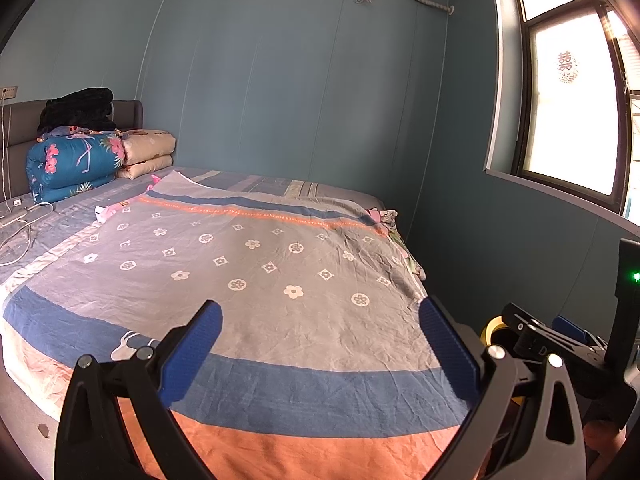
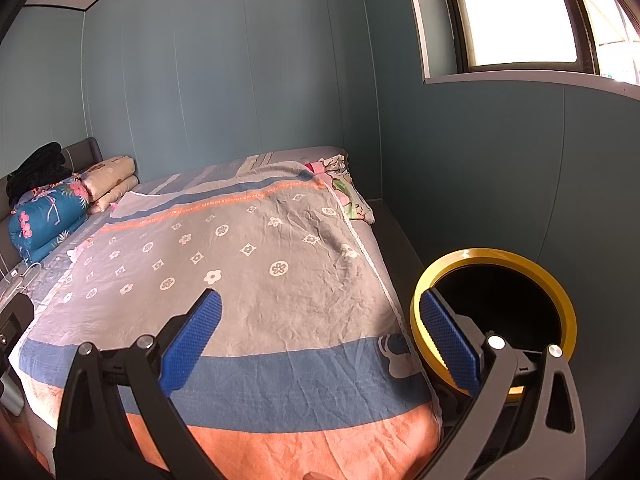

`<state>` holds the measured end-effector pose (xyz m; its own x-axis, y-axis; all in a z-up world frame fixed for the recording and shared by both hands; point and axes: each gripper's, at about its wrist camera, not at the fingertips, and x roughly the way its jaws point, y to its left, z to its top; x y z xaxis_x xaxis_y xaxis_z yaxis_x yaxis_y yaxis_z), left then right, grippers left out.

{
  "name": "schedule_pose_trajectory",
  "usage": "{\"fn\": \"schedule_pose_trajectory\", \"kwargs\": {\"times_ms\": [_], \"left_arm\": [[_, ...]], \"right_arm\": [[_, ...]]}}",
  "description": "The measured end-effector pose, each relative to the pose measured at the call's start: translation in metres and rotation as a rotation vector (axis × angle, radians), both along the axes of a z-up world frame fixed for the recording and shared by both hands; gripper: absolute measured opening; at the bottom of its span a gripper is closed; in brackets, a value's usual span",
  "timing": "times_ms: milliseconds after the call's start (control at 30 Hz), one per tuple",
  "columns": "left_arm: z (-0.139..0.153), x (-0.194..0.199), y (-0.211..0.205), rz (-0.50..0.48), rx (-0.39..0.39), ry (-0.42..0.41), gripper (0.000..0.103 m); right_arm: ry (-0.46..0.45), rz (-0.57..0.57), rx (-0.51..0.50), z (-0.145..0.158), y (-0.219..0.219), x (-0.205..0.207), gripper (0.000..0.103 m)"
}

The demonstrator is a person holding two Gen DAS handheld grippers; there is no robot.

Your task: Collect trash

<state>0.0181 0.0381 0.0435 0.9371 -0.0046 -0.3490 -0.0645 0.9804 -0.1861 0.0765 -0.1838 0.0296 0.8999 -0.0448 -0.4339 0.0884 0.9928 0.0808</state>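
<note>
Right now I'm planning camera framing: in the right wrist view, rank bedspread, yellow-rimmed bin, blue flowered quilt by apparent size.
1. bedspread
2. yellow-rimmed bin, though it sits nearest the camera, so it looks bigger
3. blue flowered quilt, far off

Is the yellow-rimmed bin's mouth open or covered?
Open: the yellow-rimmed bin shows a bare ring around a dark interior, with no lid. Contents cannot be told.
</note>
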Motion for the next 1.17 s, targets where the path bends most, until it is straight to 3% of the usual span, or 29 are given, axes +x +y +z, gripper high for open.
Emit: {"fn": "schedule_pose_trajectory", "kwargs": {"times_ms": [1167], "left_arm": [[-0.0041,0.0070,0.0011,-0.011,-0.016,0.035,0.095]], "right_arm": [[0.024,-0.001,0.009,-0.0082,0.0038,0.0002,0.095]]}}
